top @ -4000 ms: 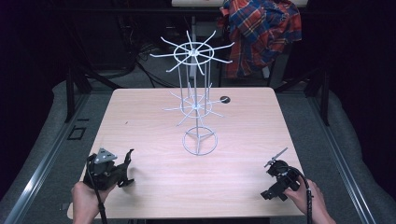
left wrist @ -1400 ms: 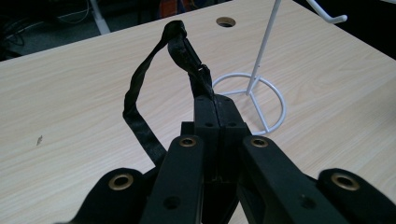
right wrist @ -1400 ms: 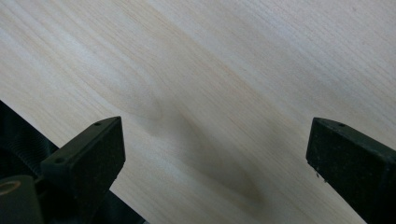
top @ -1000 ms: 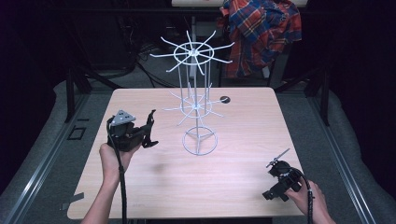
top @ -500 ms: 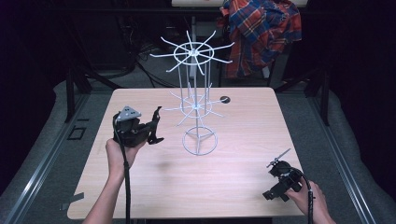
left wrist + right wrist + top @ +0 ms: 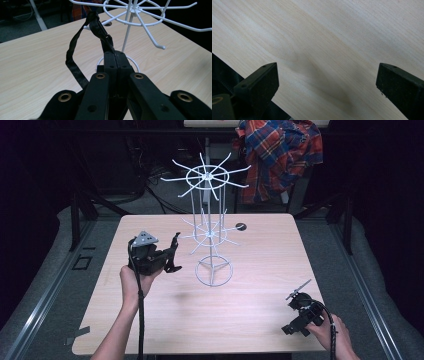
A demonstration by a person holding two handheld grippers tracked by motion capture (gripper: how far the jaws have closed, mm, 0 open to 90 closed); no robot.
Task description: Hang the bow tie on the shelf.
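High view first: the left gripper (image 6: 172, 254) is held up off the table (image 6: 260, 320), just left of the white wire rack (image 6: 210, 232), with a thin black strap (image 6: 175, 241) sticking up from its tip. The rack has two tiers of spokes on a center post and a ring base. The lower tier's spokes reach out toward the left gripper, so that's clearly the nearer hand for this job. The right gripper (image 6: 298, 290) sits way off at the near right corner, resting low by the table edge, well apart from the rack. There's a plaid shirt (image 6: 280, 155) hanging behind the table and a small dark disc (image 6: 241, 226) on the far side of the top.

Left gripper view: the jaws are pressed together, pinching the strap (image 6: 96, 23) at one end. It rises from the tips, bends over into a loop, and the loose tail drops back down on the left side. The loop's top sits right up against the tip of a lower-tier spoke (image 6: 87, 27), though I can't tell if it's actually touching or over the hook yet. The rack's post (image 6: 127, 35) lies straight ahead and slightly right. My guess is the loop has to open toward that spoke end and slide on along the spoke's length.

Right gripper view: jaws spread wide, nothing between them, just bare tabletop (image 6: 332, 45) underneath.
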